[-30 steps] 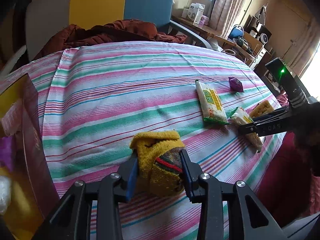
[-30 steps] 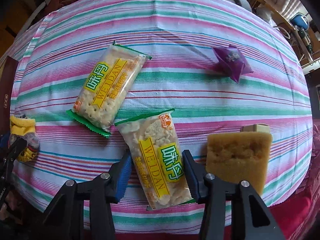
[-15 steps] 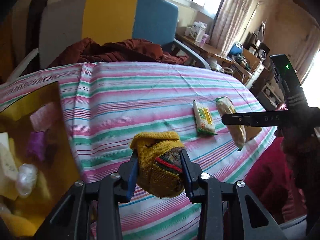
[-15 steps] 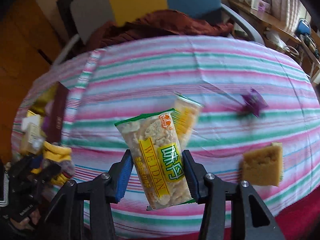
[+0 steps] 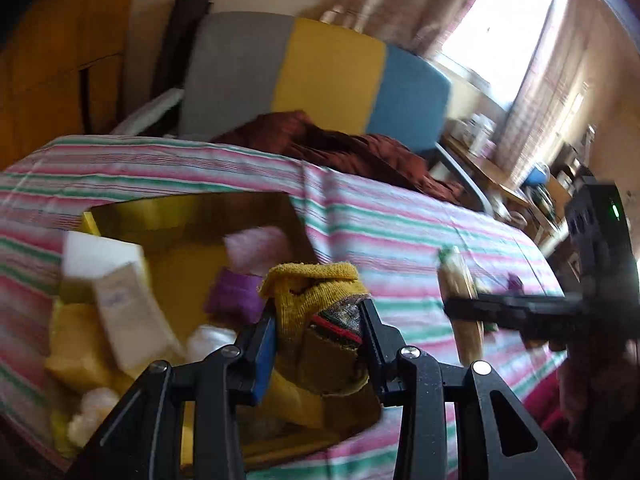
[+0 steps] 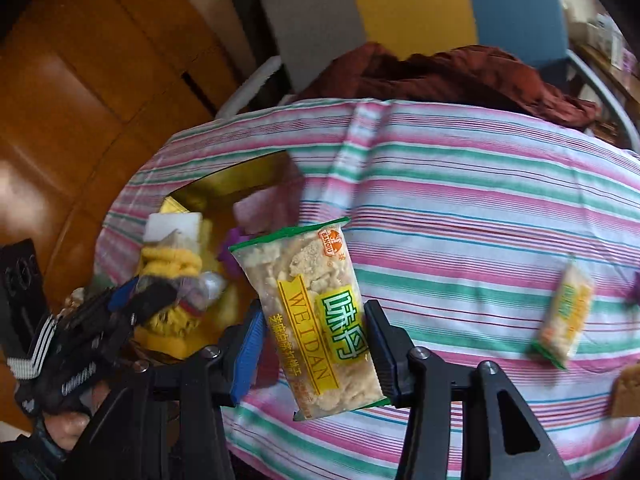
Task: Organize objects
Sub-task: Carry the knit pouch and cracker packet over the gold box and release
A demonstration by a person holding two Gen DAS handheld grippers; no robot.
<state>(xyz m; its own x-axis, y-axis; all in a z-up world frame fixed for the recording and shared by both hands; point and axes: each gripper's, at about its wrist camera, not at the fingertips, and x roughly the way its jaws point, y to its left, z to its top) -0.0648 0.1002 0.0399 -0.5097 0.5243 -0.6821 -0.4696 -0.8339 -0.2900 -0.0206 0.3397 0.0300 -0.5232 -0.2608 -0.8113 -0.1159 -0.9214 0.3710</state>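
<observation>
My left gripper [image 5: 318, 340] is shut on a yellow knitted sock [image 5: 316, 296] and holds it over the open gold box [image 5: 192, 216] at the table's left end. It also shows in the right wrist view [image 6: 148, 300] with the sock [image 6: 172, 260]. My right gripper [image 6: 314, 344] is shut on a Weidan cracker packet [image 6: 316, 312], held in the air right of the box [image 6: 240, 180]. In the left wrist view the right gripper [image 5: 472, 308] holds the packet [image 5: 460, 280] edge-on.
The box holds a white block [image 5: 100, 256], a pale packet [image 5: 128, 320], purple [image 5: 236, 296] and pink [image 5: 256, 244] items. A second cracker packet [image 6: 564, 312] and a sponge [image 6: 628, 392] lie on the striped cloth [image 6: 480, 208]. A chair with brown cloth [image 6: 460, 72] stands behind.
Both grippers have lifted their loads and swung left toward the gold box. The sock now hangs over the box; the cracker packet is off the table beside it.
</observation>
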